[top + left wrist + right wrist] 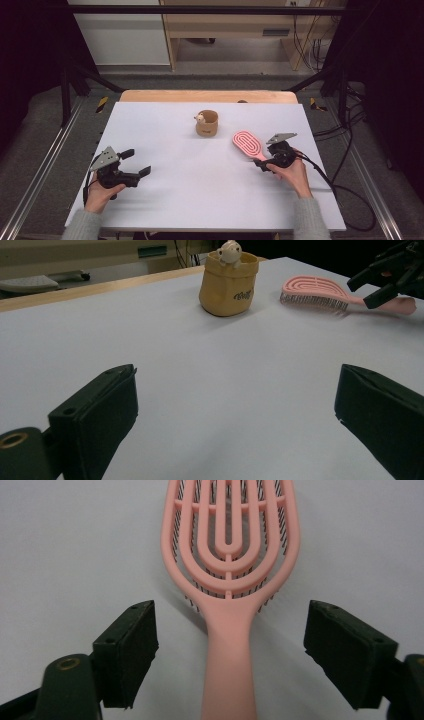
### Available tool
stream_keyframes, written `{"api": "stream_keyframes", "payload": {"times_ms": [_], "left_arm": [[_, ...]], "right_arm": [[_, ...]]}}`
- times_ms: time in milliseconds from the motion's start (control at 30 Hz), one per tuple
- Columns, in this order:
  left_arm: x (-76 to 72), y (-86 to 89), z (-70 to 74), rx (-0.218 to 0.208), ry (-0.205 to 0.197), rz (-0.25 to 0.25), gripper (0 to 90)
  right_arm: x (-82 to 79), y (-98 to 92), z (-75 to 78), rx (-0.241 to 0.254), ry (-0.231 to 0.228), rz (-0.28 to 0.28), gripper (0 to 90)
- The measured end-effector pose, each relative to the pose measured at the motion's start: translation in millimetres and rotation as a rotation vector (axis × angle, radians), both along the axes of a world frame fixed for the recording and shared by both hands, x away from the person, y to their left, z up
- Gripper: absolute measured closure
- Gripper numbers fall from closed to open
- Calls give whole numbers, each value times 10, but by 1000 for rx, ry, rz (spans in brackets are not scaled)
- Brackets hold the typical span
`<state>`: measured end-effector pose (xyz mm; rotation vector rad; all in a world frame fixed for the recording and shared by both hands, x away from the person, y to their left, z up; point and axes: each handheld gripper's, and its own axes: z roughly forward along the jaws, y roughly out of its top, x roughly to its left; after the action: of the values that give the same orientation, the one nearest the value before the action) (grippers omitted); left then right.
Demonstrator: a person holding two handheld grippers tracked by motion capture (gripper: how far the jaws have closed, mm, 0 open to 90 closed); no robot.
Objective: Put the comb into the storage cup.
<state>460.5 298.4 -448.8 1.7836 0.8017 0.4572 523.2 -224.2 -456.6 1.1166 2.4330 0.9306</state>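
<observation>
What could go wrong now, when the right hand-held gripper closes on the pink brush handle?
1. The right hand-held gripper straddles the pink hairbrush handle with gaps on both sides; one pad may touch first and turn the brush on the smooth white table.
2. The handle is narrow and rounded, so it may slip once lifted.
3. Carried carelessly, the brush head might hit the tan pouch nearby.

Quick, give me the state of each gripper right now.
Left gripper: open, nothing between its jaws, held over bare table.
Right gripper: open, jaws on either side of the pink hairbrush handle, pads not touching it.
</observation>
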Motion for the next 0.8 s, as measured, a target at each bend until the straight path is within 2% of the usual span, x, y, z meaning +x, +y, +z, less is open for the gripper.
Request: {"api": "stream_keyframes", "payload": {"times_ms": [233,400,800], "left_arm": [[-2,0,1,0,-1,-1,35],[-1,1,2,0,-2,0,35],[-1,0,1,1,-2,0,35]], "right_arm": [[16,14,-41,-3,44,22,392],[23,22,-58,-37,58,21,482],[50,37,-80,-64,73,16,608]]}}
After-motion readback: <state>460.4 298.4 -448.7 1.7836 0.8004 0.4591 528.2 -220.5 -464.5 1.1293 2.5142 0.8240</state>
